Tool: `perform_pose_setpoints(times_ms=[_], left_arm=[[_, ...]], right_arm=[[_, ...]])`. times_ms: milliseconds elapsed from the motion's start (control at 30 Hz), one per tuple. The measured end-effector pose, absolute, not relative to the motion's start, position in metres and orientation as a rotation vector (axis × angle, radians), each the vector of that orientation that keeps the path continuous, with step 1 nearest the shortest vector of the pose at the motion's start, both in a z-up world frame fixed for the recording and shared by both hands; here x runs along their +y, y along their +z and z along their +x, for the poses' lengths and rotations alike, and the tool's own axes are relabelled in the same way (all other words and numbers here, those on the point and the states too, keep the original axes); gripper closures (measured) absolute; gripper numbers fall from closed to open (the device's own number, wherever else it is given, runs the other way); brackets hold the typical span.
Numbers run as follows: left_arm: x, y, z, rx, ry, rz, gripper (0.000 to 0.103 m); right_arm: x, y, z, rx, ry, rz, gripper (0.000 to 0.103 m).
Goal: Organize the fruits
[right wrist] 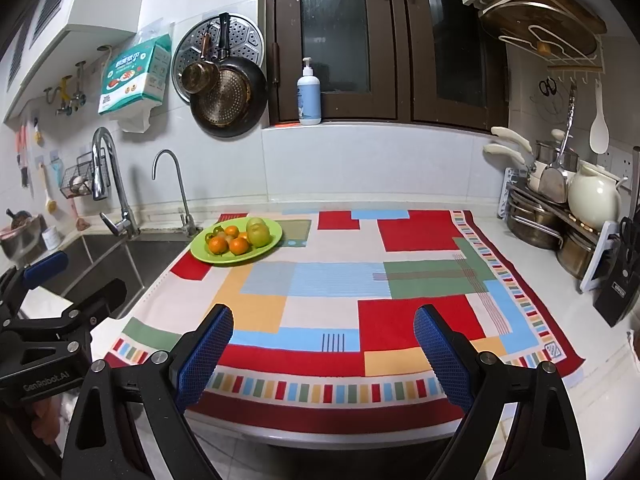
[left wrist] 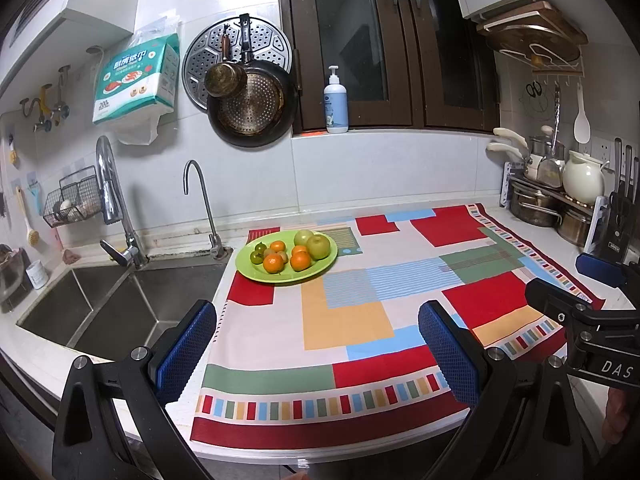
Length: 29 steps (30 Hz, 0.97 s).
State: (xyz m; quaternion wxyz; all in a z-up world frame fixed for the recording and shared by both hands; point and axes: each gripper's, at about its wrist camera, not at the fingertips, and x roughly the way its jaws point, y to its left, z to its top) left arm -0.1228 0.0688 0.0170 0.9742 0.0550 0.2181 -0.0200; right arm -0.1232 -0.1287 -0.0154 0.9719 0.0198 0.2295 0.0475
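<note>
A home kitchen: sink (left wrist: pixel 120 312), hanging pans (left wrist: pixel 252 108), stacked pots (left wrist: pixel 536 204).

One round light-green plate (left wrist: pixel 286 276) holds fruit: two big yellow-green apples (left wrist: pixel 319 246), four small orange tangerines (left wrist: pixel 273 263), two little dark-green tomatoes (left wrist: pixel 256 257). One colourful patchwork cloth (left wrist: pixel 352 332) lies under it. Two silver taps (left wrist: pixel 116 204) stand by the sink.

Small dark green fruits (left wrist: pixel 258 253) on green plate (left wrist: pixel 316 274) too small to identify; pale fruit (left wrist: pixel 282 256) mostly hidden behind oranges (left wrist: pixel 273 263).
</note>
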Motion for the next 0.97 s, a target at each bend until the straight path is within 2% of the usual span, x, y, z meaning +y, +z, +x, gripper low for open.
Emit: perform_pose_setpoints(times_ms=[967], left_arm=[[0.071, 0.013, -0.108, 0.469, -0.048, 0.109, 0.000]], right_arm=[[-0.124, -0.019, -0.113, 0.483, 0.093, 0.038, 0.010]])
